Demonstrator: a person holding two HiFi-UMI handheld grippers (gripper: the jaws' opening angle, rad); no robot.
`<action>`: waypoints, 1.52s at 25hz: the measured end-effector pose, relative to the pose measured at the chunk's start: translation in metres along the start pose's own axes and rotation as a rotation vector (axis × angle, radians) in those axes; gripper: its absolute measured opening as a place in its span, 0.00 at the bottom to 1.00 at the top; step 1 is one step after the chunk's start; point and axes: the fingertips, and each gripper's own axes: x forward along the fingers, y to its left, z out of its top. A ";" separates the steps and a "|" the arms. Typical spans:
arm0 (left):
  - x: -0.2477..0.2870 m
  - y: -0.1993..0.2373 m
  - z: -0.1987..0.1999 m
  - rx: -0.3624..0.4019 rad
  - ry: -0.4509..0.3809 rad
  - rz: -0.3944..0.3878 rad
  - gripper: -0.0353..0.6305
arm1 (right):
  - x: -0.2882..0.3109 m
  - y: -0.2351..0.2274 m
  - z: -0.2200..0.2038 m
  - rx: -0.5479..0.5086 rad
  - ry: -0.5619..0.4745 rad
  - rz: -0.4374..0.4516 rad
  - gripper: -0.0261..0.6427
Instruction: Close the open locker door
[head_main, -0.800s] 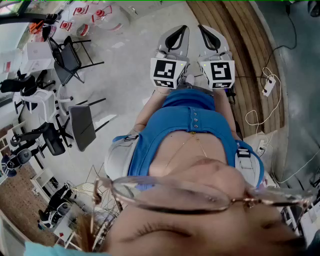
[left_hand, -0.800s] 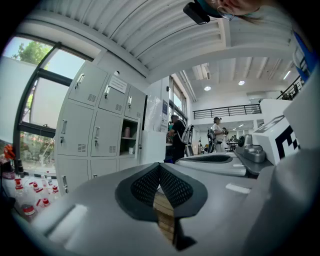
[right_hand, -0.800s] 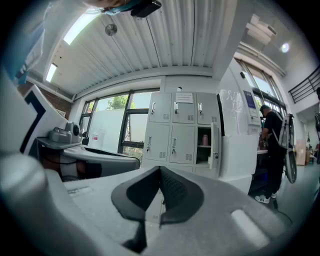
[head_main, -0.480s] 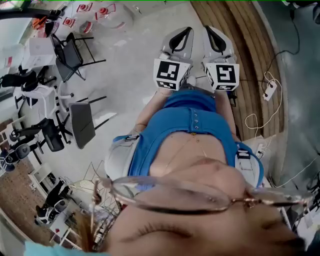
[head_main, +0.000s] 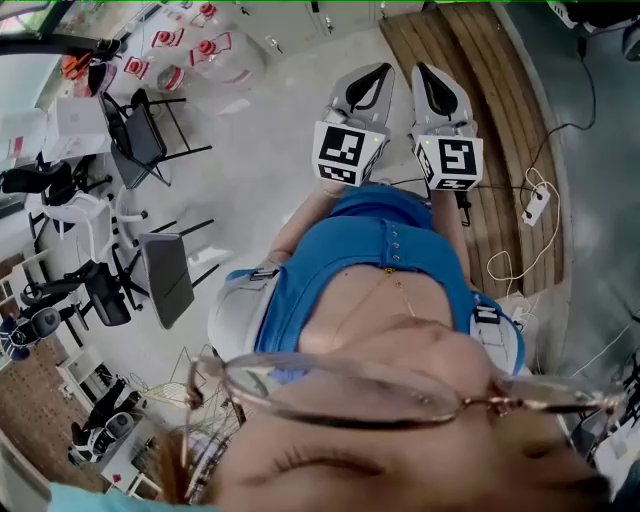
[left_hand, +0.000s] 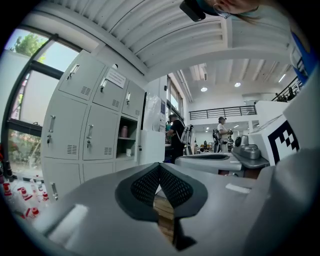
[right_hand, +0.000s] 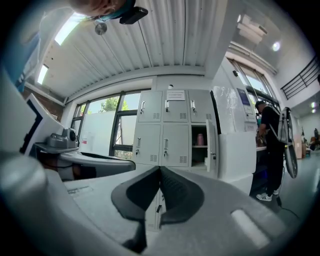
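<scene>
The grey locker bank (right_hand: 165, 135) stands ahead in the right gripper view. One compartment (right_hand: 199, 145) is open with a pink bottle inside, and its door (right_hand: 212, 147) swings out toward me. The left gripper view shows the same open compartment (left_hand: 126, 140) and its door (left_hand: 151, 146). Both grippers are far from the lockers, held side by side in front of the person's body. My left gripper (head_main: 383, 70) is shut and empty, its pads (left_hand: 150, 182) meeting. My right gripper (head_main: 421, 70) is shut too, with nothing between its pads (right_hand: 172, 187).
A person with a backpack (right_hand: 272, 145) stands right of the lockers beside a white cabinet (right_hand: 240, 140). Black folding chairs (head_main: 140, 115) and large water bottles (head_main: 215, 45) lie to the left. A wooden strip (head_main: 490, 90) with cables and a power strip (head_main: 535, 205) runs on the right.
Both grippers have drifted a little right and down in the head view, still side by side and shut. More of the floor ahead shows.
</scene>
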 end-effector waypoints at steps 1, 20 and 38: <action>0.009 0.008 0.001 0.001 0.000 -0.008 0.05 | 0.012 -0.003 0.001 -0.003 0.001 -0.001 0.04; 0.104 0.135 0.005 0.005 0.027 -0.093 0.04 | 0.174 -0.024 -0.004 0.019 0.019 -0.056 0.04; 0.157 0.196 0.007 -0.040 0.029 -0.033 0.04 | 0.247 -0.060 -0.003 0.009 0.035 -0.051 0.04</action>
